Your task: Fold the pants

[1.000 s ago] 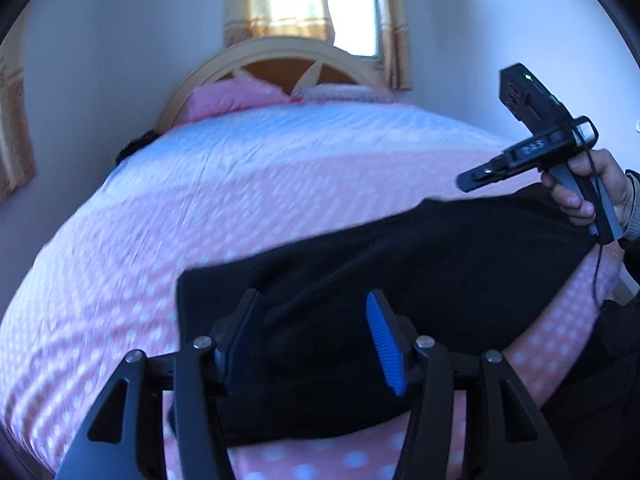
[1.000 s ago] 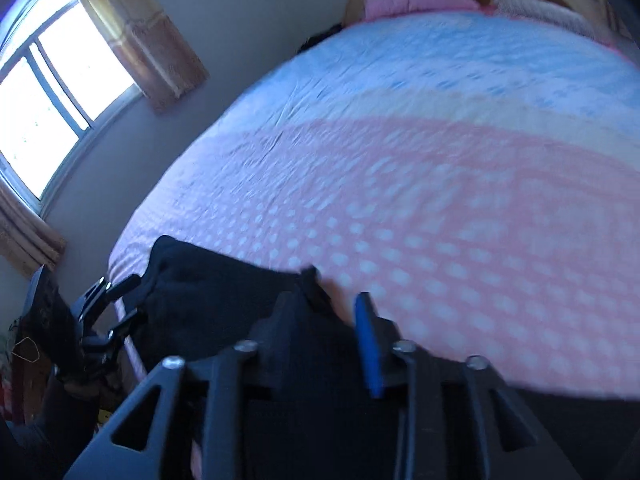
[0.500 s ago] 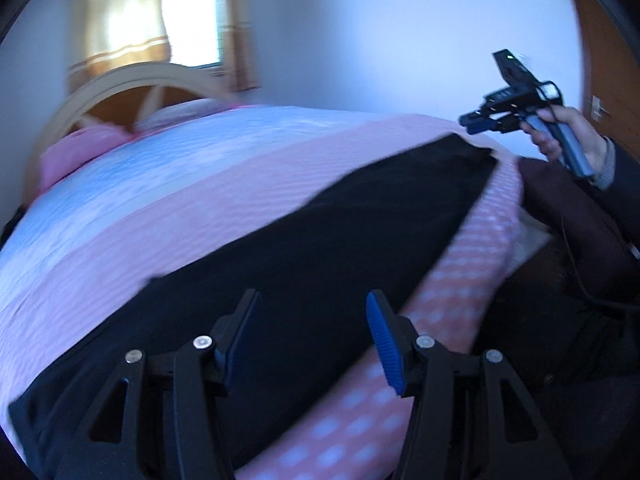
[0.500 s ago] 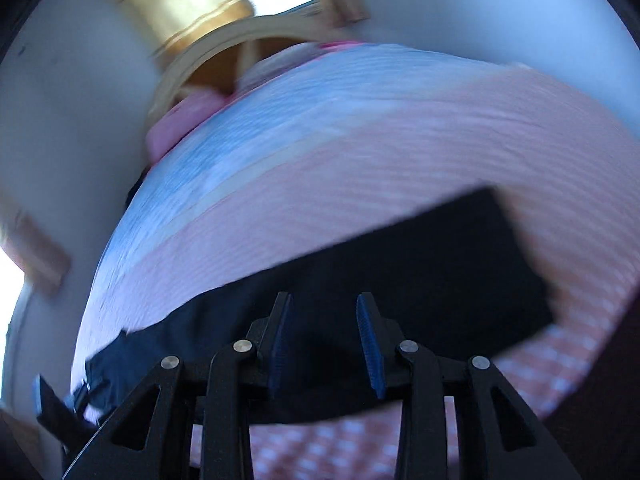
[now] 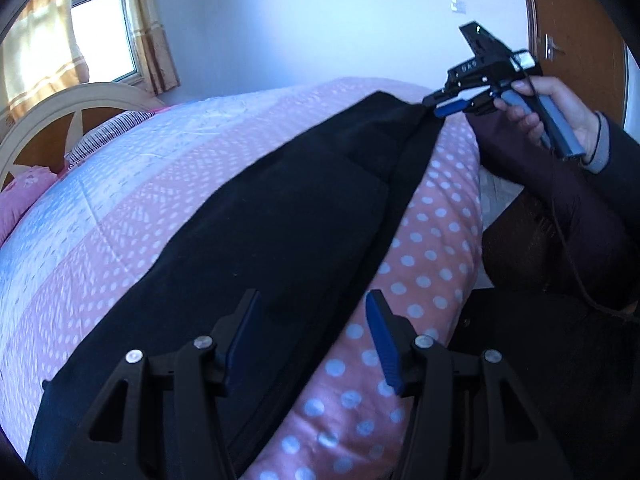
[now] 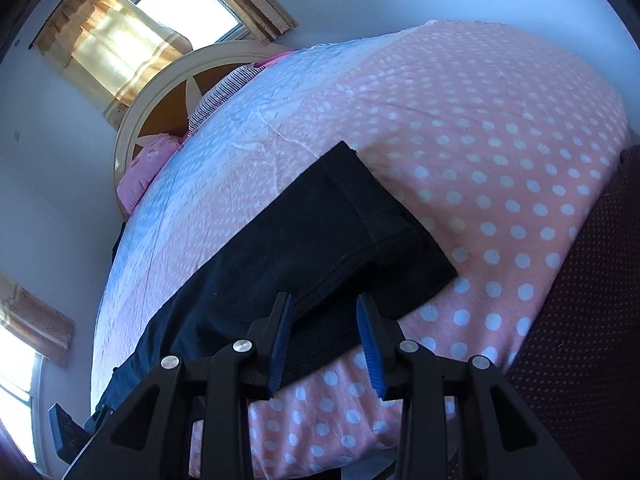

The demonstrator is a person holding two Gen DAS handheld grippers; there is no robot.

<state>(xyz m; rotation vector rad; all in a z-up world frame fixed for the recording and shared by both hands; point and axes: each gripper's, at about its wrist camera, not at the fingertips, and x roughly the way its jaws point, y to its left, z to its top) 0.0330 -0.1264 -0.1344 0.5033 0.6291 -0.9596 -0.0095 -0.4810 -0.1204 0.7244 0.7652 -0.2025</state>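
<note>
The pants (image 5: pixel 280 232) are plain black, with no print or stripe. Under them the bedspread (image 6: pixel 480 128) is salmon pink with white polka dots, turning toward 11 o'clock into a pale blue band with small white flecks. The pillows differ — one (image 6: pixel 140 168) is bright pink, the other (image 6: pixel 224 92) white with thin dark stripes. The headboard (image 6: pixel 160 92) has a cream frame around orange-brown panels. The curtains (image 6: pixel 104 52) are golden yellow with paler bands; the wall (image 5: pixel 320 20) is bluish white. Both grippers — left (image 5: pixel 312 340) and right (image 6: pixel 326 340) — are black with blue finger pads. The person's sleeve (image 5: pixel 624 152) at 2 o'clock in the left view is dark with a grey cuff.
</note>
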